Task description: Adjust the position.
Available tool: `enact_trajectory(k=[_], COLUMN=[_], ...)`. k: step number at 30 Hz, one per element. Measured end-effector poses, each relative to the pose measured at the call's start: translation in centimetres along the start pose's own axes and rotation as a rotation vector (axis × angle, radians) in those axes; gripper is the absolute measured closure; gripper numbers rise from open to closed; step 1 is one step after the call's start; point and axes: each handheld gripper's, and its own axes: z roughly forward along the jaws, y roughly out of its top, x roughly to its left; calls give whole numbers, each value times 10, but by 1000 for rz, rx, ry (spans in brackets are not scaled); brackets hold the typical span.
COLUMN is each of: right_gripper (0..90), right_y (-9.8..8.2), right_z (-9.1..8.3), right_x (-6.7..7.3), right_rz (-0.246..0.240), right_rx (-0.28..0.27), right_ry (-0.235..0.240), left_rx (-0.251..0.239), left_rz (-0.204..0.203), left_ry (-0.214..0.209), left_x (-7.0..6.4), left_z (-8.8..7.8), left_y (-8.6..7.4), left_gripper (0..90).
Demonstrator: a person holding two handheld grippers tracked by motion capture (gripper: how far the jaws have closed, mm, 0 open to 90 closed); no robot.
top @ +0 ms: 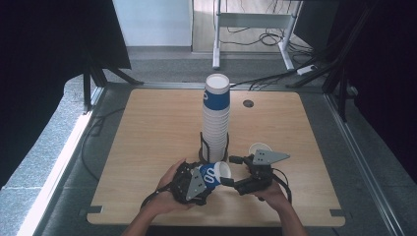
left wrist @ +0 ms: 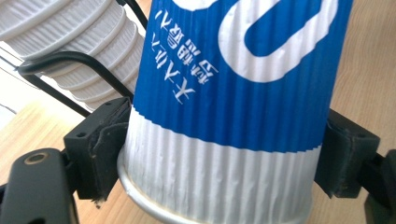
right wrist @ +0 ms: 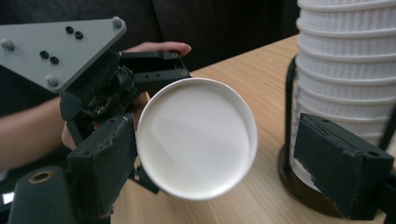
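Observation:
A blue-and-white ribbed paper cup (top: pixel 215 174) lies on its side with my left gripper (top: pixel 206 178) shut on it, mouth turned to the right. In the left gripper view both pads press the cup (left wrist: pixel 233 93) at its white lower band, inside my left gripper (left wrist: pixel 224 154). My right gripper (top: pixel 232 170) stands open just right of the cup's mouth. In the right gripper view the cup's white mouth (right wrist: pixel 196 135) faces the camera between the spread jaws of my right gripper (right wrist: pixel 224 163), and the right pad is well clear of it. A tall stack of cups (top: pixel 216 118) stands behind, in a black wire holder (top: pixel 202 147).
A single white cup (top: pixel 259 147) stands on the wooden table (top: pixel 147 128) behind my right gripper. The stack (right wrist: pixel 345 60) is close on the right in the right gripper view. A cable hole (top: pixel 248 103) sits at the table's far side. Dark curtains flank the table.

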Motion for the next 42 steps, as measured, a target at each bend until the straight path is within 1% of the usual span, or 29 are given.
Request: enact_trajectory(k=[4,8,11,13,15,17,18,21,24,25,26,27,28,33,34,35,36,37,38,39,40,41,42], right_gripper=[132,133,140,142,142,140,140,139,137,137,136,137,137,137,136,135,134,134,135,136,138,146,155], right_y=[2,8,14,17,20,25,26,32,37,39,40,42,44,49,49,50,50,50,51,52,52,53,53], right_z=[-7,-13,-16,-16,-15,-13,-12,-8,1,4,6,10,14,34,38,41,45,49,52,55,57,60,61], right_x=[-1,1,3,3,3,3,3,4,6,6,7,7,7,6,6,6,6,7,7,7,7,7,6], right_rz=[-18,-42,-60,-78,-92,-120,-126,-148,-187,-197,-202,-219,-229,-244,-251,-248,-257,-266,-273,-273,-274,-274,-268], right_rx=[34,64,99,146,206,283,308,413,533,564,584,606,635,749,767,780,793,806,817,827,838,846,851], right_ry=[-15,-23,-24,-29,-33,-42,-43,-43,-43,-43,-45,-44,-47,-20,-14,-9,-5,-4,-4,3,7,8,12], left_rx=[14,23,34,47,60,72,78,90,114,119,125,123,116,134,127,130,135,132,137,134,140,126,132], left_rz=[35,50,68,83,101,118,124,144,193,204,215,220,212,237,234,240,253,253,265,262,276,263,276], left_ry=[11,20,28,35,41,47,51,59,72,78,85,86,83,86,89,88,93,95,92,91,92,93,94], left_x=[0,2,4,5,6,7,7,6,4,3,1,0,-1,-5,-6,-7,-7,-9,-9,-10,-10,-12,-12], left_z=[1,1,1,2,2,3,4,6,8,9,10,10,11,12,13,13,13,14,13,14,13,14,14], left_y=[3,5,6,7,8,8,8,9,10,10,10,10,10,10,10,10,10,10,11,11,11,11,12], left_gripper=[160,160,160,160,160,160,160,161,161,160,160,161,161,160,160,160,160,160,160,160,160,160,160])
